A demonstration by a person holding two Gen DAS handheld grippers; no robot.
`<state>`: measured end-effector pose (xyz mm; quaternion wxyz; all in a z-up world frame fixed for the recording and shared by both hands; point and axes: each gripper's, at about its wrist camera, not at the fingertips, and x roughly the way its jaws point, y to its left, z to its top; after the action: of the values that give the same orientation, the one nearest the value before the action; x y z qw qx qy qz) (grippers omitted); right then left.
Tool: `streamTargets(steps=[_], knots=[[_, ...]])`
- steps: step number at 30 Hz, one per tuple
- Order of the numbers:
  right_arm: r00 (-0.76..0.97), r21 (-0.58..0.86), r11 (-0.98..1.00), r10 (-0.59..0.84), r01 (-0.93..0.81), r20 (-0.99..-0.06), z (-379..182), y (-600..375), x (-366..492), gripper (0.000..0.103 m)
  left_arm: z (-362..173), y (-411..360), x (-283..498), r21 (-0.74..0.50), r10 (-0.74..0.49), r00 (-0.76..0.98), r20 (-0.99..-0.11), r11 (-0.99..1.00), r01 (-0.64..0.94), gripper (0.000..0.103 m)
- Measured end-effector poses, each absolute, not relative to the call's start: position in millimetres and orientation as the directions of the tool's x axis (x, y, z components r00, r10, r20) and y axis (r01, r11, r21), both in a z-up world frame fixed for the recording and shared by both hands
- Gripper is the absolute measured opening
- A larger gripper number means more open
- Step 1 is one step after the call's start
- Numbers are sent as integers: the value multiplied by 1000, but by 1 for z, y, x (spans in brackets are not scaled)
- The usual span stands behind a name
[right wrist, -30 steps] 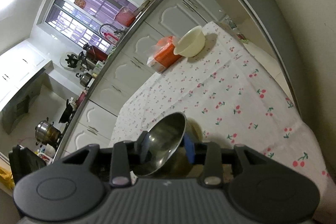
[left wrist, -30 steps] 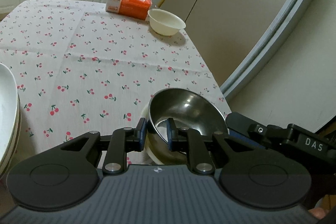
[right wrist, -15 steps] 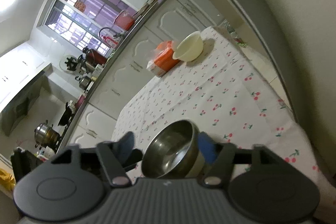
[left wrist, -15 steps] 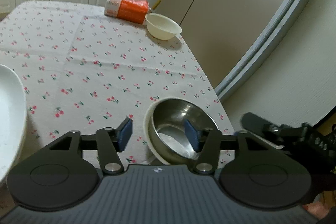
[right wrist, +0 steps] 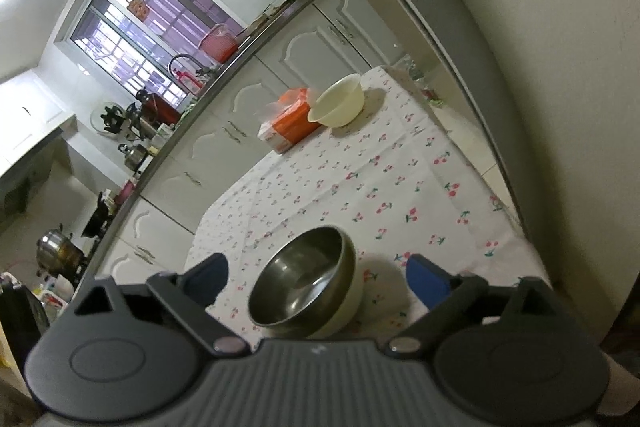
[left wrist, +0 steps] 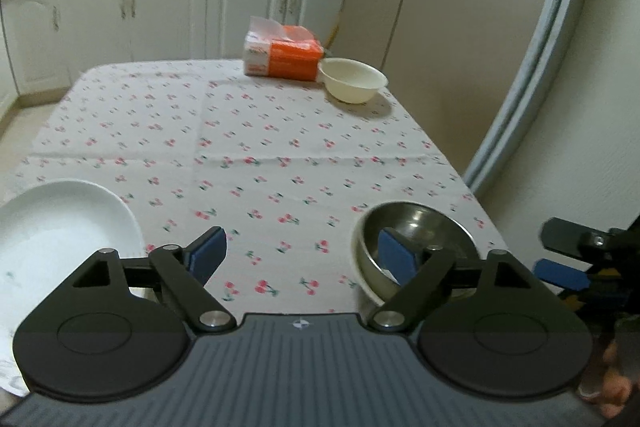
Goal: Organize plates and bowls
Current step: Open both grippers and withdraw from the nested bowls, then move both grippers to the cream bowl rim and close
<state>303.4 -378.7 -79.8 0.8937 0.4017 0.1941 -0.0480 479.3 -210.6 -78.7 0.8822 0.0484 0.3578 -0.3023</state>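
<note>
Left tool (left wrist: 302, 253): its jaws are opening wide, with only bare tablecloth between them; the right-hand pad is showing in front of the steel bowl without pressing on it.
Right tool (right wrist: 316, 277): its jaws are opening too; the bowl is sitting between them, untouched.
Steel bowl (right wrist: 304, 277): it is resting at the near right corner of the tabletop (left wrist: 280, 131), nested in a pale bowl (right wrist: 346, 311).
Cream bowl (left wrist: 354, 79): it is standing far right, just beside an orange tissue pack (left wrist: 284, 57).
White plate (left wrist: 60, 223): it is lying near left.
Handling: the steel bowl is probably light, stiff and slippery; pinching its rim looks safest. The plate and pale bowls are likely breakable.
Hard to see: the plate's left edge is being cut off, and most of the pale bowl is hiding under the steel one.
</note>
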Motion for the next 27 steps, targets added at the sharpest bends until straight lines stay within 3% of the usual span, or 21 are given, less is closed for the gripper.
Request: streamTargets(steps=[12, 27], knots=[[915, 574, 771, -28, 275, -402, -41, -378, 320, 98, -56, -216, 497, -30, -434, 654, -619, 845, 533, 103], [938, 513, 821, -73, 250, -340, 5, -404, 391, 99, -38, -265, 545, 88, -416, 720, -556, 832, 548, 103]])
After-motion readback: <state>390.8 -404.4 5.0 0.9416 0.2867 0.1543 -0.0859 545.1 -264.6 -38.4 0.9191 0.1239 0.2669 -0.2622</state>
